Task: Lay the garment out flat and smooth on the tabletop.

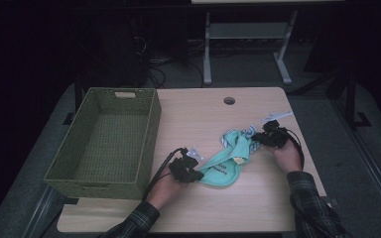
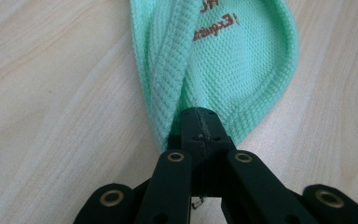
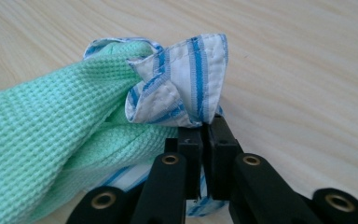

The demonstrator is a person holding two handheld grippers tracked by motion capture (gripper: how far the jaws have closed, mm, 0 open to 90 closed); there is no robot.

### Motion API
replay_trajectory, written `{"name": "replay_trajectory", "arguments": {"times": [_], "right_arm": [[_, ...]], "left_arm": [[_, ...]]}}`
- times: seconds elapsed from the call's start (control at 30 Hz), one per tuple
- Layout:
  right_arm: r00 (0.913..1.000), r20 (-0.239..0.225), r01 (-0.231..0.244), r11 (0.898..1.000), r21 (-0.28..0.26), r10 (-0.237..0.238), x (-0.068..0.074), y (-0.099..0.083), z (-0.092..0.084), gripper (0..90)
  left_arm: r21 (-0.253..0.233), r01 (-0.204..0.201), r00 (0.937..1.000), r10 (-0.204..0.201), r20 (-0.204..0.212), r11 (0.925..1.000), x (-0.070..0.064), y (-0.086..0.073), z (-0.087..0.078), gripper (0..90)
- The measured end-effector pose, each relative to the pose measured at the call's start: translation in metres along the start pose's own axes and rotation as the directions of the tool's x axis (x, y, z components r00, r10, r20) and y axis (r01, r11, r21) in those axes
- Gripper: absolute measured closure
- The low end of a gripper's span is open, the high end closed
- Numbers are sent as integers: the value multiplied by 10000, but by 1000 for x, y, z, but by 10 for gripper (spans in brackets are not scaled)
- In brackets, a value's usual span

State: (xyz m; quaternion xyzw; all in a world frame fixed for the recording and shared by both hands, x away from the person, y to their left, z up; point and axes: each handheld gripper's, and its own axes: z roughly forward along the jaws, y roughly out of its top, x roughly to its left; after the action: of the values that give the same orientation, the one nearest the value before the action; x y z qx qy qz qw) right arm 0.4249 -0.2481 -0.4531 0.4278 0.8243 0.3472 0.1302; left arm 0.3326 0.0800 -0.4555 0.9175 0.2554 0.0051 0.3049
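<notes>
Left gripper (image 2: 200, 122): my jaws clamped tight on the near edge of the green cloth (image 2: 228, 65), pinching a fold of waffle weave
Right gripper (image 3: 201, 128): my jaws closed on the blue-striped white hem (image 3: 186, 88) at the cloth's far corner
Cloth: bunched on the wooden table (image 1: 258, 198), stretched between my two grippers, orange lettering showing near the left end
Hands: left hand (image 1: 164, 187) low centre, right hand (image 1: 286, 154) further right
Basket: green woven basket (image 1: 151, 130) on the table's left side, well apart from the cloth
</notes>
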Motion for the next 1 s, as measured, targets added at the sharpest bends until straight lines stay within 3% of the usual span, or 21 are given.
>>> {"name": "replay_trajectory", "arguments": {"times": [0.17,0.33,0.6,0.77,1.0], "right_arm": [[9998,-155,-160,9996,-229,156,-2,0,-5,781],[9999,-67,-145,9987,-498,142,-4,6,-22,740],[9997,-74,-225,9951,-966,219,-7,17,-46,738],[9999,-167,27,9931,-1172,-47,0,30,-54,738],[9979,-544,302,9939,-1057,-361,14,47,-49,740]], "left_arm": [[129,-121,9999,121,23,9998,2,1,-1,898],[37,-32,10000,32,9,10000,1,1,0,898],[-14,147,9998,-147,103,9999,1,1,0,898],[12,134,9999,-134,76,9999,1,1,0,898],[-101,278,9995,-277,125,9996,1,1,1,898]]}}
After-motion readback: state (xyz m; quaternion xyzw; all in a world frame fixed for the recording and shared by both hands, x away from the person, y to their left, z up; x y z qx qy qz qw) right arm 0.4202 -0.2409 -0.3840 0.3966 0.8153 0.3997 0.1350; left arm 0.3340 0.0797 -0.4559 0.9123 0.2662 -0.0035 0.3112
